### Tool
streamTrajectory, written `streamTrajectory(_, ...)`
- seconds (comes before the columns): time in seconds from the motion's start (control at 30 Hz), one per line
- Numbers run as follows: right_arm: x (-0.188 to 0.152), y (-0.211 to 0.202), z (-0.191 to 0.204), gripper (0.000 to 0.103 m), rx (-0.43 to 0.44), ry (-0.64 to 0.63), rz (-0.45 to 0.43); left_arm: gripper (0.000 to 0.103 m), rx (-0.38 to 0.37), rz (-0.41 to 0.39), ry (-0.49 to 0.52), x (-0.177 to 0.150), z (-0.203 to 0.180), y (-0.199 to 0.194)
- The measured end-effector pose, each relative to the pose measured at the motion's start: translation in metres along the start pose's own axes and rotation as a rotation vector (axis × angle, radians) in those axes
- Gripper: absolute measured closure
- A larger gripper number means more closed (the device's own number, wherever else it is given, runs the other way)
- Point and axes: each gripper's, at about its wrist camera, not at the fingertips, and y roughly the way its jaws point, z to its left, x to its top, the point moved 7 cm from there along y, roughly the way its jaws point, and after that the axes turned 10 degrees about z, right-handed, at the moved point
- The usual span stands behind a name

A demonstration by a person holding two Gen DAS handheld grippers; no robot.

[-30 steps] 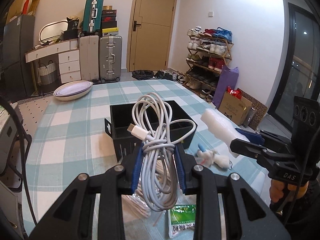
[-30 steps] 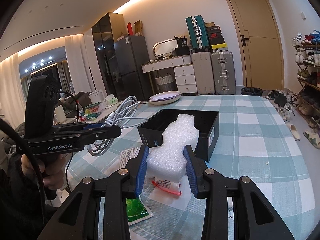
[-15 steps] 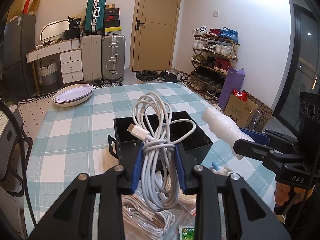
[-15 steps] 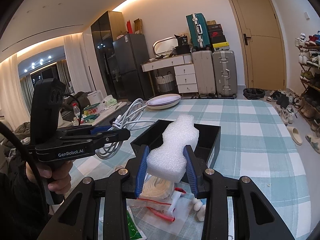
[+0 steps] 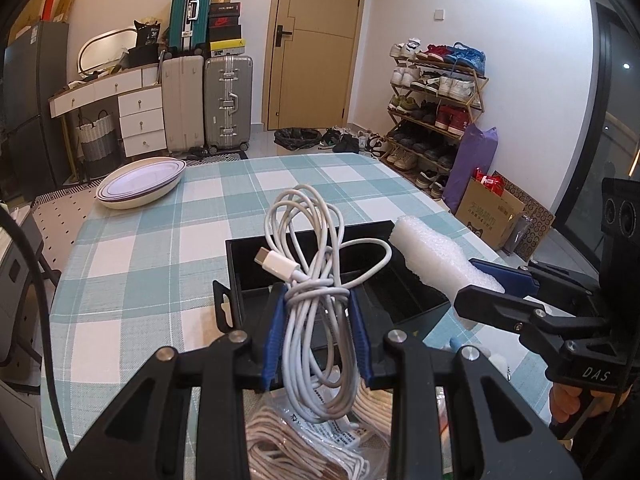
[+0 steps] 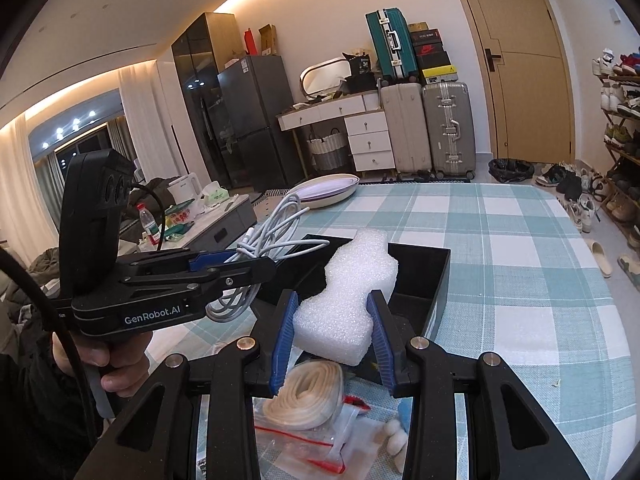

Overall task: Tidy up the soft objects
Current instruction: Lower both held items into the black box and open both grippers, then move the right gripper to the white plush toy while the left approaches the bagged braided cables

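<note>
The left claw is clamped on a coiled white USB-C charging cable; the right claw pinches a bumpy white foam block. Both hang above the black storage box on the checked counter.

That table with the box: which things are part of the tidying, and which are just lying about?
Part of the job:
- white cable, held by left gripper
- foam piece, held by right gripper
- black box

Lying about:
- plates
- suitcases
- shoe rack
</note>
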Motion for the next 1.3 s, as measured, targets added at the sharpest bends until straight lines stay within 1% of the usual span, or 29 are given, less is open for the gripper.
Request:
streamTrajectory(0.3, 0.008, 0.026, -0.017, 0.067, -0.048, 0.034, 0.039, 0.074, -0.002, 0.036, -0.001, 0.007, 0.001, 0.025)
streamTrajectory(0.57, 0.012, 0.042, -0.025, 0.067, -0.05, 0.041, 0.069, 0.074, -0.011, 0.076, 0.008, 0.01, 0.0, 0.041)
streamTrajectory(0.8, 0.014, 0.052, -0.032, 0.067, -0.064, 0.042, 0.089, 0.074, -0.015, 0.092, 0.01, 0.011, 0.002, 0.049)
streamTrajectory(0.83, 0.014, 0.051, -0.031, 0.067, -0.068, 0.039, 0.087, 0.072, -0.014, 0.093, 0.011, 0.011, 0.002, 0.049)
streamTrajectory(0.87, 0.014, 0.05, -0.031, 0.064, -0.071, 0.033, 0.081, 0.068, -0.012, 0.092, 0.006, 0.011, 0.002, 0.048)
streamTrajectory(0.9, 0.014, 0.047, -0.03, 0.061, -0.078, 0.031, 0.074, 0.061, -0.004, 0.087, 0.003, 0.012, 0.003, 0.047)
streamTrajectory(0.93, 0.014, 0.044, -0.03, 0.053, -0.082, 0.032, 0.065, 0.044, 0.005, 0.077, 0.002, 0.012, 0.004, 0.044)
streamTrajectory(1.0, 0.014, 0.038, -0.029, 0.052, -0.078, 0.025, 0.055, 0.043, 0.01, 0.049, 0.005, 0.014, 0.005, 0.037)
streamTrajectory(1.03, 0.014, 0.036, -0.029, 0.049, -0.081, 0.015, 0.056, 0.038, 0.003, 0.045, 0.008, 0.014, 0.005, 0.033)
streamTrajectory(1.07, 0.013, 0.033, -0.029, 0.043, -0.096, 0.008, 0.052, 0.025, 0.005, 0.043, 0.009, 0.013, 0.005, 0.029)
streamTrajectory(1.1, 0.013, 0.029, -0.03, 0.039, -0.107, 0.011, 0.045, 0.018, 0.014, 0.032, 0.002, 0.013, 0.006, 0.025)
streamTrajectory(1.13, 0.012, 0.025, -0.03, 0.033, -0.103, 0.02, 0.038, 0.01, 0.024, 0.015, -0.007, 0.013, 0.008, 0.02)
streamTrajectory(1.17, 0.011, 0.022, -0.031, 0.024, -0.101, 0.028, 0.034, 0.005, 0.028, -0.002, -0.013, 0.012, 0.009, 0.014)
streamTrajectory(1.2, 0.009, 0.017, -0.032, 0.019, -0.106, 0.033, 0.028, 0.004, 0.027, -0.01, -0.013, 0.011, 0.01, 0.009)
streamTrajectory(1.23, 0.008, 0.013, -0.032, 0.011, -0.118, 0.035, 0.02, 0.002, 0.026, -0.014, -0.01, 0.009, 0.01, 0.005)
streamTrajectory(1.27, 0.006, 0.009, -0.033, 0.005, -0.132, 0.034, 0.013, 0.0, 0.032, -0.016, -0.008, 0.006, 0.01, 0.0)
streamTrajectory(1.3, 0.003, 0.006, -0.034, 0.004, -0.146, 0.034, 0.009, 0.0, 0.043, -0.017, -0.007, 0.004, 0.011, -0.003)
